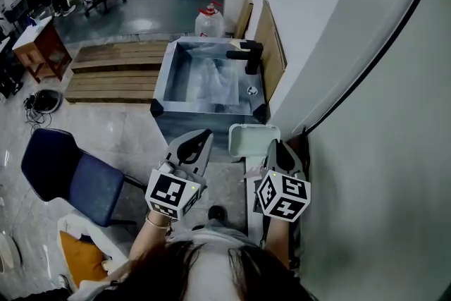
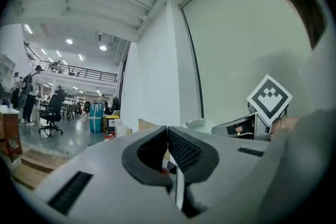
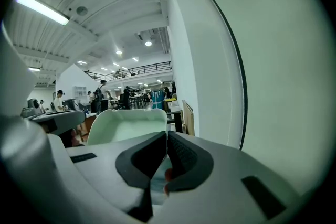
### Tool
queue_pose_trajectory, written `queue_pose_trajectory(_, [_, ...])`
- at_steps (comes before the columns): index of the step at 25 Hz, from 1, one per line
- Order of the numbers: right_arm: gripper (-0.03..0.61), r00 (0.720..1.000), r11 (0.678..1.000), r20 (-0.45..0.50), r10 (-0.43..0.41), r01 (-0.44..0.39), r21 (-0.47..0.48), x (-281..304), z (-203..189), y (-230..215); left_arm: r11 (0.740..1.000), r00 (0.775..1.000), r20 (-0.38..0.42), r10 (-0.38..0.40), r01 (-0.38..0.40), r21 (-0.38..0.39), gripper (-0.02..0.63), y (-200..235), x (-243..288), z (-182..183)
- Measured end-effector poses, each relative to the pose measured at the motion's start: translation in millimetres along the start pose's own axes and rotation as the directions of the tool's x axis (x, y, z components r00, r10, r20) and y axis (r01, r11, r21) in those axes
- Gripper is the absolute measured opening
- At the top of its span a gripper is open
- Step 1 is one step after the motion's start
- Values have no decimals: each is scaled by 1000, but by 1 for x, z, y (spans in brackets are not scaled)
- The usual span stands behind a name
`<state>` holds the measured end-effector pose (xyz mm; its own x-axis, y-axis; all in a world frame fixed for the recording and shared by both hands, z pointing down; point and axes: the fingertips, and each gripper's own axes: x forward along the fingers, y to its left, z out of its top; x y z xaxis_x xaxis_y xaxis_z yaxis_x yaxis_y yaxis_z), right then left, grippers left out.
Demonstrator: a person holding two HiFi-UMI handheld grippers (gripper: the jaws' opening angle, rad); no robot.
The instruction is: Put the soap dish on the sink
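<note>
The soap dish (image 1: 252,139) is a pale green rounded tray, held in the air just in front of the metal sink's (image 1: 163,84) near rim. My right gripper (image 1: 276,150) is shut on the dish's near right edge. In the right gripper view the dish (image 3: 126,126) rises just beyond the closed right gripper (image 3: 166,136). My left gripper (image 1: 198,143) hangs beside it to the left, shut and empty. In the left gripper view the left gripper (image 2: 168,131) shows its jaws pressed together, with the dish (image 2: 202,124) off to the right. A black faucet (image 1: 248,56) stands on the sink's right side.
A white wall runs close along the right. A wooden board (image 1: 271,46) leans behind the sink, and a white bottle with a red cap (image 1: 209,21) stands beyond it. Wooden pallets (image 1: 116,70) lie left of the sink. A blue chair (image 1: 70,176) is at my left.
</note>
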<state>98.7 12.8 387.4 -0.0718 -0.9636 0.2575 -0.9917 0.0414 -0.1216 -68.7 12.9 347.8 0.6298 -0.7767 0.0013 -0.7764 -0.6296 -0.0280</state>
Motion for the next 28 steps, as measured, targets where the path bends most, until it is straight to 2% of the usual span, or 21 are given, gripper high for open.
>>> queue_pose_trajectory(18, [29, 998, 998, -45, 49, -51, -36, 62, 4, -41, 999, 999, -39, 36, -36, 5, 9, -5, 67, -9])
queue_pose_trajectory(28, [29, 997, 997, -62, 50, -53, -54, 83, -2, -53, 999, 997, -49, 53, -52, 6, 9, -5, 85, -15])
